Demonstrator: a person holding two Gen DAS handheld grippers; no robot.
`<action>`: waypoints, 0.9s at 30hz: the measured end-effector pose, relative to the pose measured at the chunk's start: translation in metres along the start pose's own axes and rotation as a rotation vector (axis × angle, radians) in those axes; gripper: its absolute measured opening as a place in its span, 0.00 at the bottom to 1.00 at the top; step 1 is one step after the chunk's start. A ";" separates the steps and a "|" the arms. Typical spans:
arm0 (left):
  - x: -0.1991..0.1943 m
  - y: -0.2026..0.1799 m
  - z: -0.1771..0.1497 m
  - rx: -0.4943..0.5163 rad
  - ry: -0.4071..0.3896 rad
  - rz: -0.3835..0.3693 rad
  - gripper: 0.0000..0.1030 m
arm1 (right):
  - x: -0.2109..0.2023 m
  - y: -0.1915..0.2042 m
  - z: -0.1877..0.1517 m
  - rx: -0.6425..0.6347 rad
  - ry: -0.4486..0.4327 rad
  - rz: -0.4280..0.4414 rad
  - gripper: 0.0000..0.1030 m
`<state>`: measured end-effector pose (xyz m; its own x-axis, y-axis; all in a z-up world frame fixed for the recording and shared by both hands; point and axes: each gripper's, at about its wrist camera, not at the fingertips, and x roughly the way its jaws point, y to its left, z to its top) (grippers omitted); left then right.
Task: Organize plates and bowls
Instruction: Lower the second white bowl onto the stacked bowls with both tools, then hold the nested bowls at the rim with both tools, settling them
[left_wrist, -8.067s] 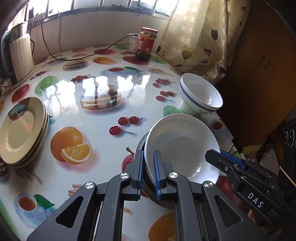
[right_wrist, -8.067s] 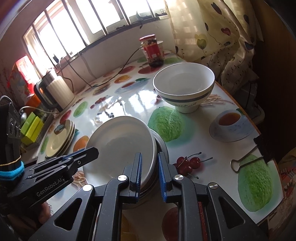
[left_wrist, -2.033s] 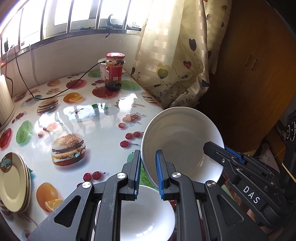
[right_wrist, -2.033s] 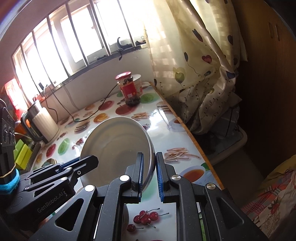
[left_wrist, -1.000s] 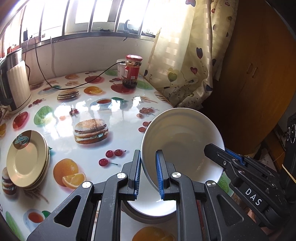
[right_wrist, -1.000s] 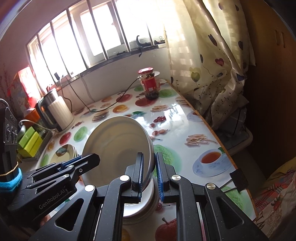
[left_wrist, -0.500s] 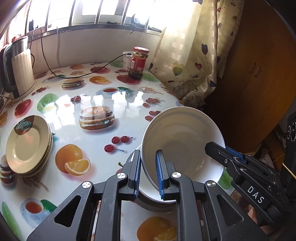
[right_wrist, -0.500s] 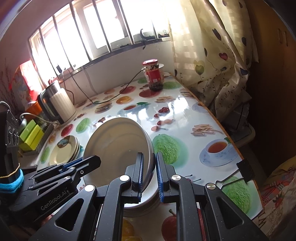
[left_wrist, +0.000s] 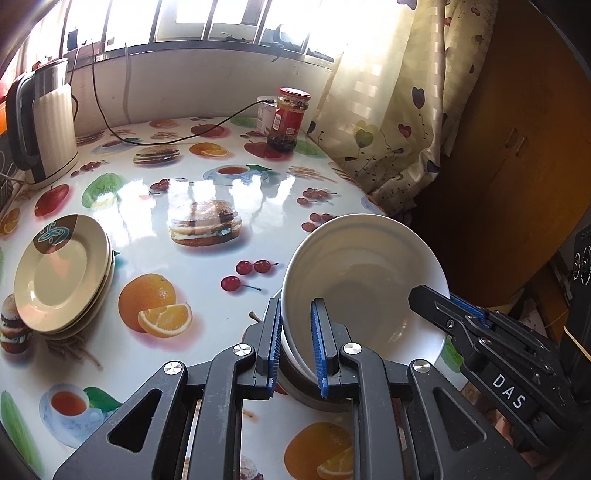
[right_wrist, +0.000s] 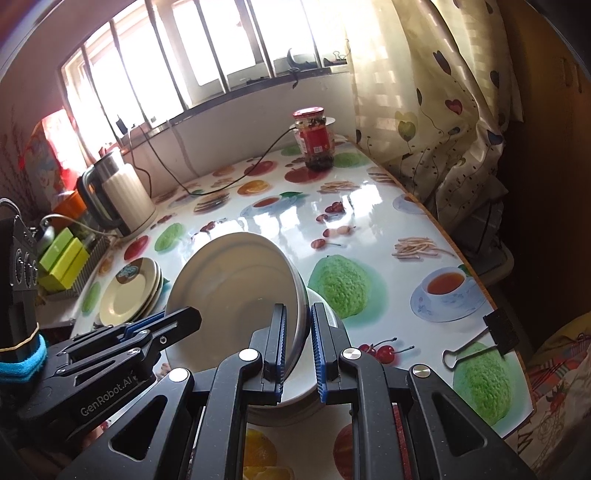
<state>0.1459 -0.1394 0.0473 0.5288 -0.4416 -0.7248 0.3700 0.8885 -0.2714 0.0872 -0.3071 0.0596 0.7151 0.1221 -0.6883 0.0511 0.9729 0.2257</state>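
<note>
A white bowl (left_wrist: 364, 284) with a blue stripe hangs tilted between both grippers. My left gripper (left_wrist: 295, 306) is shut on its near rim, and my right gripper (right_wrist: 297, 314) is shut on the opposite rim of the bowl (right_wrist: 236, 291). Each gripper shows in the other's view: the right one (left_wrist: 443, 306) and the left one (right_wrist: 173, 321). Directly under the bowl lies a stack of white dishes (left_wrist: 314, 395) (right_wrist: 330, 317); contact with it is hidden. A stack of cream plates (left_wrist: 59, 273) (right_wrist: 129, 291) sits at the left.
On the fruit-print table (left_wrist: 207, 280) stand a kettle (left_wrist: 44, 129) with its cable at the back left and a red-lidded jar (left_wrist: 290, 118) at the back. A binder clip (right_wrist: 480, 339) lies near the right edge, by the curtain (right_wrist: 443, 110). Green boxes (right_wrist: 62, 262) are far left.
Both grippers have brought the held bowl slightly lower over the white stack. Their grip on the rim is unchanged.
</note>
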 end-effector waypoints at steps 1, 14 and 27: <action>0.001 0.001 0.000 -0.002 0.003 0.001 0.16 | 0.001 0.000 0.000 -0.001 0.002 0.000 0.13; 0.010 0.002 -0.003 -0.003 0.029 0.013 0.16 | 0.011 -0.005 -0.004 0.013 0.032 0.003 0.13; 0.018 0.001 -0.002 -0.001 0.051 0.016 0.16 | 0.019 -0.011 -0.007 0.032 0.051 0.003 0.13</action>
<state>0.1540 -0.1466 0.0323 0.4949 -0.4208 -0.7603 0.3610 0.8954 -0.2607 0.0956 -0.3140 0.0390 0.6786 0.1355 -0.7219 0.0723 0.9658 0.2492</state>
